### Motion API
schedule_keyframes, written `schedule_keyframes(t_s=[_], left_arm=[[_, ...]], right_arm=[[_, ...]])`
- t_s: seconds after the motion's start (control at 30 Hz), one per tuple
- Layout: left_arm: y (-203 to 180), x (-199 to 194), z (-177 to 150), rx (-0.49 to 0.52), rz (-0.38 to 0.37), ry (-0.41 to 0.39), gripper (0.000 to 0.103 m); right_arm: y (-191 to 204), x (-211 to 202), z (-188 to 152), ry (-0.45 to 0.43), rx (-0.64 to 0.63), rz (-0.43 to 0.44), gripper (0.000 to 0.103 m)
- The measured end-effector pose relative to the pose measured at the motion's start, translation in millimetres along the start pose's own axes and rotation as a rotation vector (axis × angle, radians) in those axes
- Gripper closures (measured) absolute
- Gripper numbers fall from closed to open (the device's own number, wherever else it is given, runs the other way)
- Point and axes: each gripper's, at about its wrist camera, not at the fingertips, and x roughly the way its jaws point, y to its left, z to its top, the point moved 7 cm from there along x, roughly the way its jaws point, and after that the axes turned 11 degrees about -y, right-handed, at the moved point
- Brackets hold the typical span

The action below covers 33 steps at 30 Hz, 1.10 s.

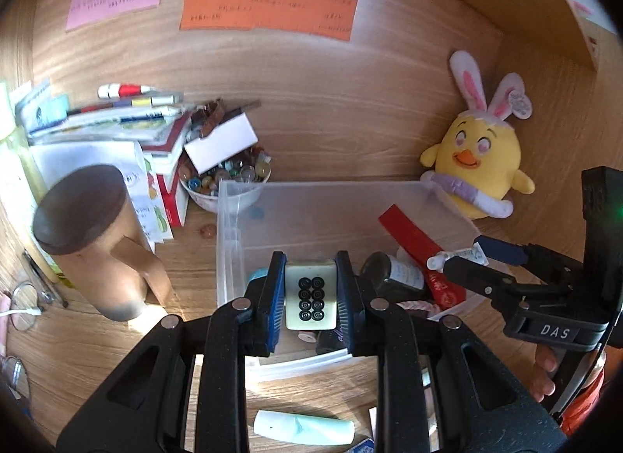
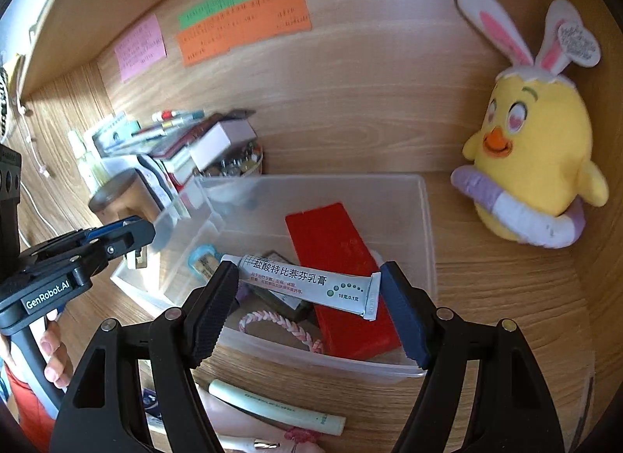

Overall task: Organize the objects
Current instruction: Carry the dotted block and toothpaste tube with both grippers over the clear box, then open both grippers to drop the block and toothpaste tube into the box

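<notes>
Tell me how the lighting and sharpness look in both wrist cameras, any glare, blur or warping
Left wrist view: strong fisheye bending, dark vignette corners, a sunlit patch beside the brown mug; the mahjong tile in the left gripper is sharp. Right wrist view: same warping; the ointment tube in the right gripper reads clearly, the coloured paper notes are blurred.

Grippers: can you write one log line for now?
left gripper: holds tile | right gripper: holds tube | both over box
</notes>
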Motion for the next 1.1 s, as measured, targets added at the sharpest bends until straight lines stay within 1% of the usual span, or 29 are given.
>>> schedule_keyframes(t_s=[0.2, 0.3, 0.63, 0.77, 0.83, 0.9, 0.93, 1.0, 1.03, 1.1], left_arm=[[1, 19, -13, 0.000, 0.001, 0.047, 0.079], [2, 22, -17, -0.001, -0.002, 0.061, 0.079], [1, 23, -21, 0.020, 0.002, 0.068, 0.079], [-1, 21, -21, 0.027, -0.003, 0.069, 0.079], [-2, 19, -21, 0.030, -0.003, 0.067, 0.075], [-3, 14, -19, 0.031, -0.003, 0.057, 0.065], [-3, 10, -17, 0.031, -0.003, 0.051, 0.062], [-4, 1, -14, 0.035, 0.000, 0.029, 0.051], [-4, -2, -12, 0.039, 0.003, 0.020, 0.049], [-4, -13, -10, 0.051, 0.011, 0.001, 0.040]], right_arm=[[1, 12, -7, 0.036, -0.014, 0.003, 0.031], [3, 18, -11, 0.052, -0.028, 0.004, 0.031], [8, 22, -15, 0.068, -0.050, 0.006, 0.031], [7, 21, -14, 0.069, -0.051, 0.000, 0.025], [7, 19, -14, 0.068, -0.051, 0.001, 0.024], [8, 16, -13, 0.061, -0.055, 0.000, 0.024], [8, 14, -12, 0.057, -0.057, -0.001, 0.023], [7, 9, -10, 0.045, -0.061, -0.002, 0.022], [7, 6, -9, 0.039, -0.061, -0.001, 0.022], [7, -1, -7, 0.029, -0.058, 0.005, 0.021]])
